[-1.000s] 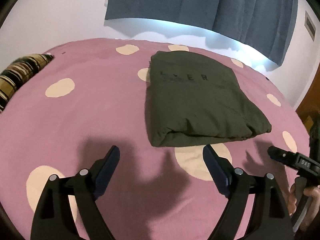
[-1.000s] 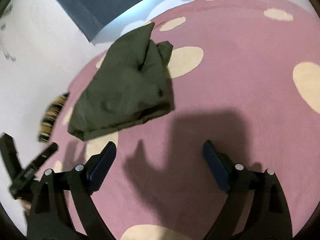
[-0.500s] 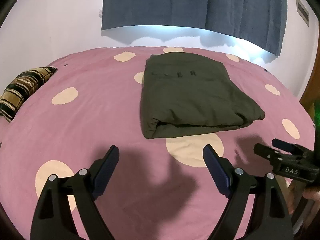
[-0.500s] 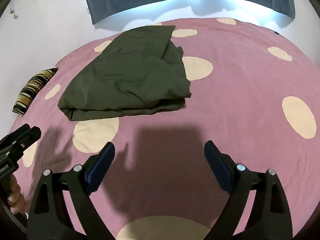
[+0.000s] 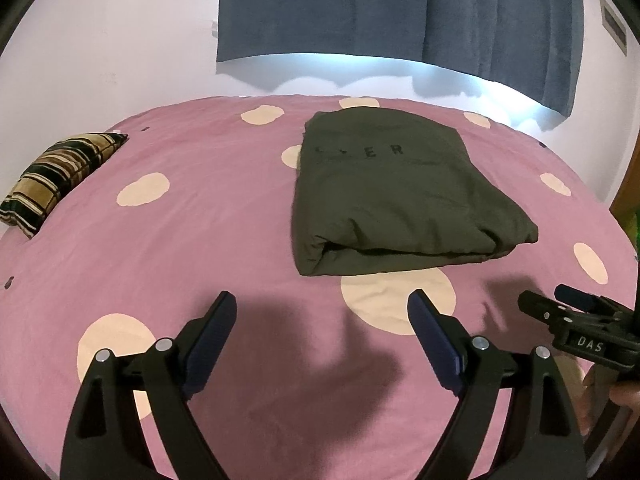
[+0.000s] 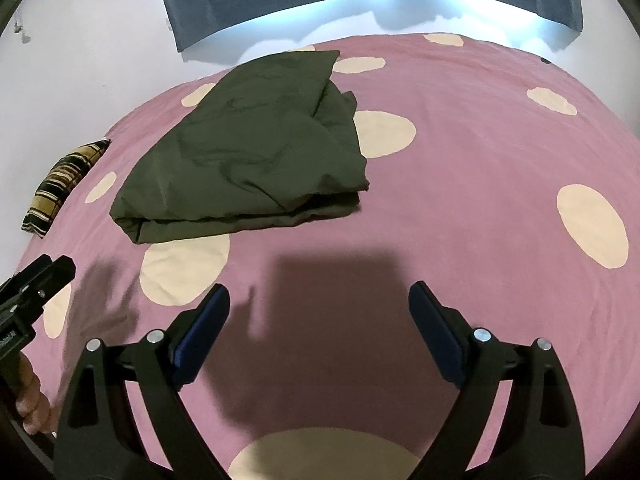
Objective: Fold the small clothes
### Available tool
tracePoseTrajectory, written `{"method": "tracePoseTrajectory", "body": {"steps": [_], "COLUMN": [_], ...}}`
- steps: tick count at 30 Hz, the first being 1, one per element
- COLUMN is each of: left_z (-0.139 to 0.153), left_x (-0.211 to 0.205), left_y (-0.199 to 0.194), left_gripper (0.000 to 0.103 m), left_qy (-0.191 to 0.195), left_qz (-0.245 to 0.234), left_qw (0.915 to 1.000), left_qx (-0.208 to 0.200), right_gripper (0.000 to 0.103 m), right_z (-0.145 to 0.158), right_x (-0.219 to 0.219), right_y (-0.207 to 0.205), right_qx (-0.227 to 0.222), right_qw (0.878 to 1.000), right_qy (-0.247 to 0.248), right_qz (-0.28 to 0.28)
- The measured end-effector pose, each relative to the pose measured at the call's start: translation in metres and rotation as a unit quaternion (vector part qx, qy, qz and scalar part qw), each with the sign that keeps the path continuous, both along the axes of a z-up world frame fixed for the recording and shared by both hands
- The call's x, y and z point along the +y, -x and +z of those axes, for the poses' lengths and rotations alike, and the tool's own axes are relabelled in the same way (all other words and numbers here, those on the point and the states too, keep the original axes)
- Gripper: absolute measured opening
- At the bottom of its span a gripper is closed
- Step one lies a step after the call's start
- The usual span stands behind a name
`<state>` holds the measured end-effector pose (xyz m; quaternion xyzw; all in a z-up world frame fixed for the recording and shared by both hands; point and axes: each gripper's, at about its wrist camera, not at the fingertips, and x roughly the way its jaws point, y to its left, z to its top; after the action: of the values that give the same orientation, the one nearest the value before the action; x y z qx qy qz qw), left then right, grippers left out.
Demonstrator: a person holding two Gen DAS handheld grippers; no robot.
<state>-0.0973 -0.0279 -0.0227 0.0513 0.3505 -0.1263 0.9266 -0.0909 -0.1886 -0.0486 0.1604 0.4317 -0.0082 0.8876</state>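
A dark olive garment (image 5: 396, 196) lies folded into a thick rectangle on the pink bed with cream dots (image 5: 180, 240); faint letters show on its top. It also shows in the right wrist view (image 6: 256, 160), with loose layers at its right end. My left gripper (image 5: 322, 312) is open and empty, held back from the garment's near edge. My right gripper (image 6: 318, 304) is open and empty, also short of the garment. The right gripper shows at the right edge of the left wrist view (image 5: 576, 328); the left gripper shows at the left edge of the right wrist view (image 6: 36, 284).
A striped brown and black pillow (image 5: 60, 176) lies at the bed's far left, also in the right wrist view (image 6: 64, 184). A white wall with a dark blue curtain (image 5: 392, 12) stands behind the bed. A wooden edge (image 5: 628, 196) is at the right.
Both grippers have drawn back and lifted away from the folded garment, staying open. The right wrist view has swung round to face the garment more squarely. The garment has not moved.
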Motion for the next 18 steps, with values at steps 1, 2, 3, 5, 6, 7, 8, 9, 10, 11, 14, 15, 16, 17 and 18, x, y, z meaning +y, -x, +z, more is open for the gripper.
{"method": "tracePoseTrajectory", "body": {"steps": [1, 2, 3, 5, 6, 7, 8, 9, 10, 11, 14, 15, 16, 17, 18], "left_z": [0.0002, 0.0003, 0.0004, 0.0004, 0.0005, 0.0007, 0.0010, 0.0009, 0.0012, 0.0014, 0.0016, 0.0018, 0.0017, 0.0016, 0.0019], "left_x": [-0.0002, -0.0004, -0.0002, 0.0002, 0.0003, 0.0005, 0.0007, 0.0012, 0.0013, 0.0013, 0.0013, 0.0006, 0.0007, 0.0009, 0.0010], "left_y": [0.0004, 0.0007, 0.0012, 0.0021, 0.0025, 0.0029, 0.0034, 0.0030, 0.0031, 0.0028, 0.0024, 0.0023, 0.0017, 0.0010, 0.0010], "left_gripper": [0.086, 0.086, 0.086, 0.086, 0.086, 0.086, 0.086, 0.086, 0.086, 0.086, 0.086, 0.086, 0.086, 0.086, 0.086], "left_qy": [-0.001, -0.001, -0.002, -0.003, -0.003, -0.002, -0.002, -0.001, -0.001, -0.001, -0.007, -0.008, -0.008, -0.008, -0.007], "left_qz": [0.000, 0.001, 0.002, 0.003, 0.004, 0.005, 0.005, 0.005, 0.004, 0.004, 0.008, 0.008, 0.010, 0.011, 0.010], "left_qw": [1.0000, 1.0000, 1.0000, 1.0000, 1.0000, 1.0000, 1.0000, 1.0000, 1.0000, 1.0000, 0.9999, 0.9999, 0.9999, 0.9999, 0.9999], "left_qx": [-0.001, -0.002, -0.004, -0.005, -0.006, -0.006, -0.007, -0.008, -0.008, -0.008, -0.009, -0.007, -0.005, -0.001, 0.000], "right_gripper": [0.091, 0.091, 0.091, 0.091, 0.091, 0.091, 0.091, 0.091, 0.091, 0.091, 0.091, 0.091, 0.091, 0.091, 0.091], "right_z": [-0.0004, -0.0008, -0.0009, -0.0008, -0.0006, -0.0006, -0.0007, -0.0005, -0.0004, -0.0006, -0.0014, -0.0014, -0.0013, -0.0012, -0.0011], "right_x": [-0.0002, -0.0002, 0.0000, 0.0003, 0.0003, 0.0004, 0.0007, 0.0011, 0.0010, 0.0006, 0.0009, 0.0009, 0.0008, 0.0010, 0.0011], "right_y": [0.0000, -0.0001, 0.0002, 0.0004, 0.0006, 0.0008, 0.0009, 0.0014, 0.0017, 0.0014, 0.0019, 0.0020, 0.0020, 0.0021, 0.0022], "right_qx": [0.001, 0.002, 0.002, 0.002, 0.002, 0.001, 0.002, 0.002, 0.002, 0.002, 0.005, 0.005, 0.005, 0.005, 0.004], "right_qw": [1.000, 1.000, 1.000, 1.000, 1.000, 1.000, 1.000, 1.000, 1.000, 1.000, 1.000, 1.000, 1.000, 1.000, 1.000], "right_qy": [0.000, 0.000, -0.001, 0.000, -0.001, -0.001, -0.001, 0.000, 0.000, -0.001, -0.002, -0.003, -0.004, -0.003, -0.003], "right_qz": [-0.001, -0.001, -0.001, -0.001, -0.001, -0.001, -0.001, -0.002, -0.002, -0.001, -0.002, -0.001, -0.001, -0.001, 0.000]}}
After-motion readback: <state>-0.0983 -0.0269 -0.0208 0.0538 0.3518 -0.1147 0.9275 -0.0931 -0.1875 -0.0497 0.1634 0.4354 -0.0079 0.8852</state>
